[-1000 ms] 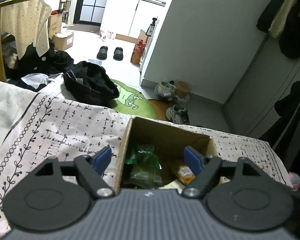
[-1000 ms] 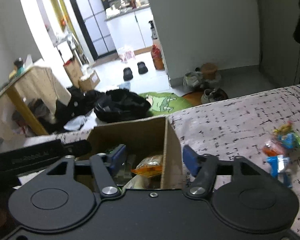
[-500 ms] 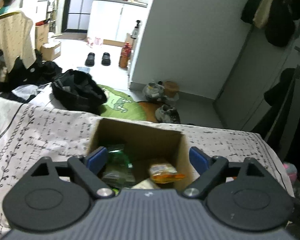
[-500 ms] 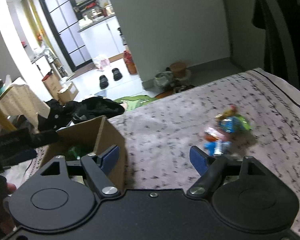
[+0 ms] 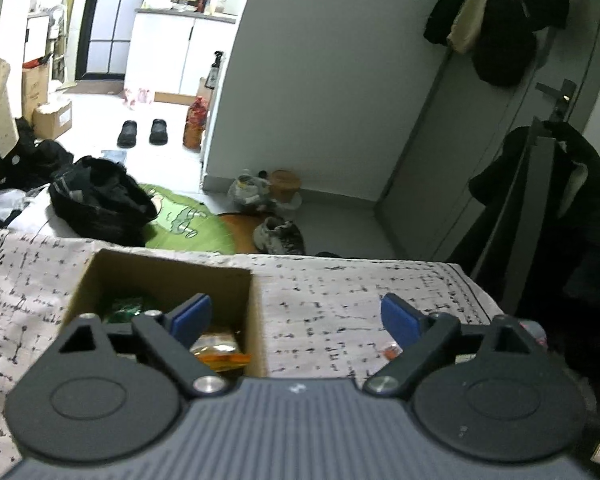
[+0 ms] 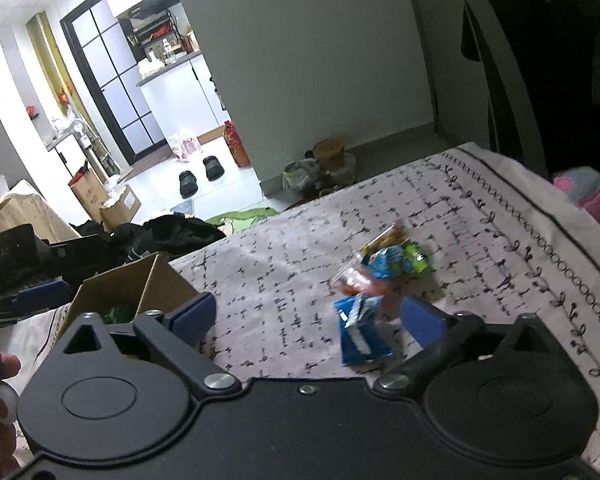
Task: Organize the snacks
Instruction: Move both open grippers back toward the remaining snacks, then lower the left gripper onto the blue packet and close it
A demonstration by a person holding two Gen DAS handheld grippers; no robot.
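The cardboard box (image 5: 156,280) stands on the bed (image 5: 340,292), toward its left part and close to the far edge. It is open at the top, and inside lie a green packet (image 5: 124,306) and an orange packet (image 5: 220,350). I judge the box is the place where the snacks are collected, so some of the work is already done.

The left gripper (image 5: 296,316) hangs above the right wall of the box, its jaws spread wide with nothing between them. One blue pad is over the inside of the box and the other is over the bare sheet. It seems to wait near the box, maybe to steady it, but this is only my guess.

More to the right, near the middle of the bed, a small heap of loose snacks (image 6: 380,268) lies on the sheet, well apart from the box. A blue packet (image 6: 360,330) is the nearest one, and behind it are an orange-red one and a blue-green one, touching each other.

The right gripper (image 6: 306,316) is also released and empty. Its jaws are wide, and the blue packet lies just in front, close to the right pad. I think this one is the next to pick up. The packet is thin and flat on soft cloth, so the pads may pinch the sheet too.
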